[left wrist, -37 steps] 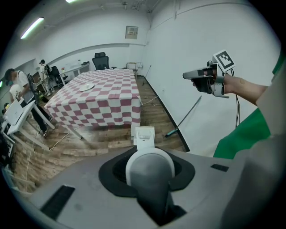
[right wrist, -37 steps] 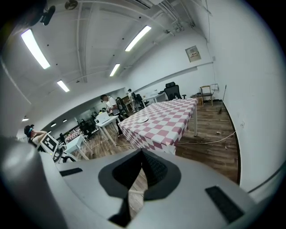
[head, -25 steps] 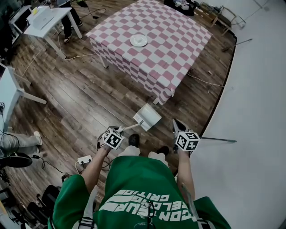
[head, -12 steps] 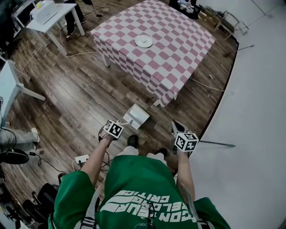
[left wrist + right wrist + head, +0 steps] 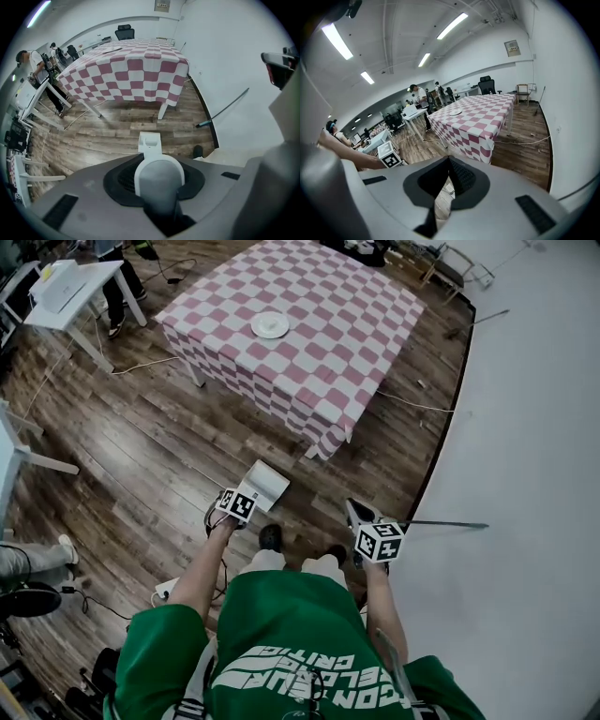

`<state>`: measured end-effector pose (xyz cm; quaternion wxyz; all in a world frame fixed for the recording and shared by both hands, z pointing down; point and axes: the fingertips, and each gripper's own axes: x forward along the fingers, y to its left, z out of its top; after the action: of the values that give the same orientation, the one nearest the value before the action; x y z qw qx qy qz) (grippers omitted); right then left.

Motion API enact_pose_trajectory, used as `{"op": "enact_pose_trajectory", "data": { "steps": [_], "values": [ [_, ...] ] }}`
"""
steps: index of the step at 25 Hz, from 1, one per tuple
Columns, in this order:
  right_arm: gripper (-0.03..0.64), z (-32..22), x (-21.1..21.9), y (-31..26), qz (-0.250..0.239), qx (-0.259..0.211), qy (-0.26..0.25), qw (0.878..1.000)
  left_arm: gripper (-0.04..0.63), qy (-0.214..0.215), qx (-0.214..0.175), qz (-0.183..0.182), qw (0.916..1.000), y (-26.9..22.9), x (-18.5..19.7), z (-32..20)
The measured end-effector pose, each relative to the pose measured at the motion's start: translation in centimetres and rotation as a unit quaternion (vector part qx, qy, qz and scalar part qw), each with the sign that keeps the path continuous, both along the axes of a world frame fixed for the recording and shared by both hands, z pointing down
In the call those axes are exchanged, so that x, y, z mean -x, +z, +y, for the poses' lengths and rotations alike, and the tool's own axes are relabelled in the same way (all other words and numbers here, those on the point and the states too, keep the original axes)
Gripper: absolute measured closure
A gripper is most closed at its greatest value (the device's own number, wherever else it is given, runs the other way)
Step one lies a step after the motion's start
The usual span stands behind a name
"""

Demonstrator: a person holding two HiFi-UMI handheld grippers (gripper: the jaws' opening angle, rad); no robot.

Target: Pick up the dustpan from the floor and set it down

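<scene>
A white dustpan (image 5: 265, 480) hangs low over the wooden floor, just ahead of the person's left shoe. My left gripper (image 5: 246, 494) points steeply down and is shut on its handle. In the left gripper view the rounded white handle (image 5: 159, 174) fills the gap between the jaws of the left gripper (image 5: 158, 183), and the pan's end (image 5: 150, 143) shows beyond. Whether the pan touches the floor I cannot tell. To the right, my right gripper (image 5: 353, 512) is held over the floor's edge; its tips meet in the right gripper view (image 5: 449, 161), with nothing between them.
A table with a red-and-white checked cloth (image 5: 309, 343) stands ahead, bearing a white plate (image 5: 271, 325). A long stick (image 5: 441, 523) lies on the white sheet (image 5: 534, 474) at the right. A white desk (image 5: 66, 287), cables and a power strip (image 5: 169, 590) are at the left.
My left gripper has come down with the dustpan, which now sits lower and nearer the person's feet. The right gripper has hardly moved.
</scene>
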<state>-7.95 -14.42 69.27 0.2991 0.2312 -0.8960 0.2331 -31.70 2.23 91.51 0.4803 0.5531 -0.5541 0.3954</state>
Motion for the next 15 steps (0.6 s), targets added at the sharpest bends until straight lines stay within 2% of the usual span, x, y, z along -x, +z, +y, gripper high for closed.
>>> {"op": "enact_pose_trajectory", "data": {
  "steps": [10, 15],
  "values": [
    [0.609, 0.1, -3.4, 0.7, 0.014, 0.012, 0.04, 0.999, 0.486, 0.003, 0.018, -0.002, 0.9998, 1.0, -0.1, -2.8],
    [0.609, 0.7, -3.7, 1.1, 0.015, 0.016, 0.049, 0.999, 0.486, 0.008, -0.005, -0.003, 0.9999, 0.4, -0.4, -4.6]
  ]
}}
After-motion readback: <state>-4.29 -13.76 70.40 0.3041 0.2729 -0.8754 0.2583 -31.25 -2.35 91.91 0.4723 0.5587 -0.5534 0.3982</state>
